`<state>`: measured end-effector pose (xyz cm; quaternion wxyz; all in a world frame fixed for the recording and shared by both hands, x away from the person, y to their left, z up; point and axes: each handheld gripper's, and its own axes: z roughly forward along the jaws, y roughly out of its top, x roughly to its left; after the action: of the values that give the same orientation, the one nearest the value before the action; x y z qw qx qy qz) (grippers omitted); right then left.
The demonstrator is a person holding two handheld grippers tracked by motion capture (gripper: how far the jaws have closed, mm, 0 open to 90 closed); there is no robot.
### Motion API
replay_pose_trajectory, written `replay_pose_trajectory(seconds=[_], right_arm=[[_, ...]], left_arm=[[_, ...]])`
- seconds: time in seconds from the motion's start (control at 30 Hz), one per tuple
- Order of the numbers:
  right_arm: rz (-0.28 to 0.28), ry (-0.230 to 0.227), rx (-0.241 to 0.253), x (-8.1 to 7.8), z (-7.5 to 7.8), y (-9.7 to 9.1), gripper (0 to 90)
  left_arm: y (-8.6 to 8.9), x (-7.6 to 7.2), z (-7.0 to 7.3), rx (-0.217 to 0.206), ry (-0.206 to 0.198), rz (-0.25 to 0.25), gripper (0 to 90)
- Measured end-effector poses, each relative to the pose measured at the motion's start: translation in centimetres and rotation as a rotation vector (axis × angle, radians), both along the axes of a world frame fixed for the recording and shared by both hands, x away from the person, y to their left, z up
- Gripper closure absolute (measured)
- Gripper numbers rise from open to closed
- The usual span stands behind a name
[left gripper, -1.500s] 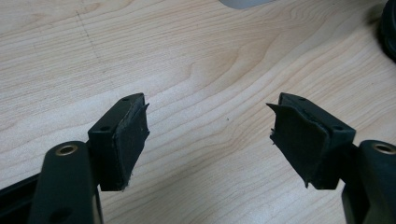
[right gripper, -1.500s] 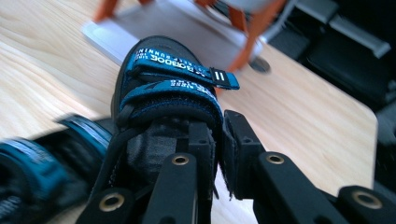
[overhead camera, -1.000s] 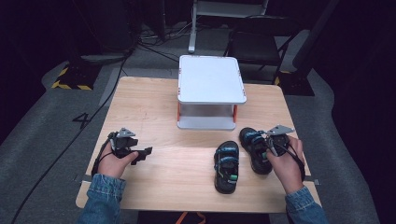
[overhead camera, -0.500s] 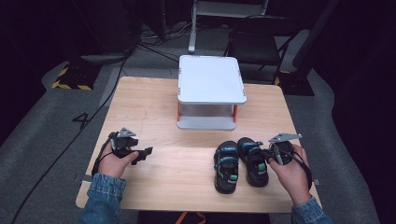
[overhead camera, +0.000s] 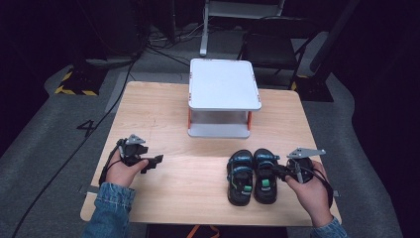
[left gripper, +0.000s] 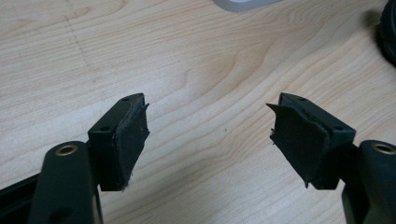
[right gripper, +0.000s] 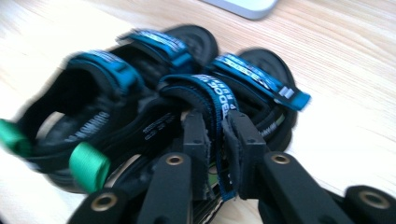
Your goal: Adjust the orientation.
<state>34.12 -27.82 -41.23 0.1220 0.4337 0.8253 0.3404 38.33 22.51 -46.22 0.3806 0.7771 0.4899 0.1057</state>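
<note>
A white two-level stand point(overhead camera: 224, 84) with orange legs sits at the far middle of the wooden tabletop point(overhead camera: 158, 119). Beyond the tabletop, a dark chair point(overhead camera: 270, 47) stands on the grey floor point(overhead camera: 44, 144).

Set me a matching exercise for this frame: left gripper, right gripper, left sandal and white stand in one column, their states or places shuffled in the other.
Things:
1. left gripper
2. right gripper
3. left sandal
4. white stand

States or places:
A. at the table's far middle, nothing on top
B. jaws apart over bare wood
C. jaws shut on a blue strap of the right sandal
D. flat on the table, beside its pair, no jaws on it

Pairs: 1-B, 2-C, 3-D, 4-A
</note>
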Motion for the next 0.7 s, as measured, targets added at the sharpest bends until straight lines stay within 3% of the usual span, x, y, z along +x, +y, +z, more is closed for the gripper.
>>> replay_pose_trajectory(seconds=[0.03,0.07,0.17,0.33,0.4,0.57,0.7], right_arm=[[0.030,0.014,0.139,-0.2,0.2,-0.3,90.0],[0.036,0.022,0.171,-0.3,0.4,-0.4,90.0],[0.017,-0.031,0.064,-0.8,0.8,-0.3,90.0],[0.021,0.002,0.066,-1.0,0.1,-0.5,86.2],[0.030,0.007,0.081,-1.1,0.1,0.0,79.4],[0.063,-0.014,0.156,-1.4,-0.3,2.4,48.9],[0.071,-0.001,0.052,-1.8,-1.0,4.5,40.8]], left_arm=[[-0.1,0.1,0.0,0.003,-0.004,-0.005,26.8],[-0.2,0.3,-0.1,0.002,-0.003,-0.005,26.8],[-0.7,0.6,-0.2,0.011,0.003,-0.018,26.8],[-1.3,1.0,-0.2,0.005,-0.002,-0.038,26.7],[-1.4,1.1,-0.2,0.009,0.001,-0.034,26.7],[-1.5,1.1,-0.2,0.013,0.004,-0.038,26.7],[-1.2,0.8,-0.3,0.022,0.001,-0.033,26.5]])
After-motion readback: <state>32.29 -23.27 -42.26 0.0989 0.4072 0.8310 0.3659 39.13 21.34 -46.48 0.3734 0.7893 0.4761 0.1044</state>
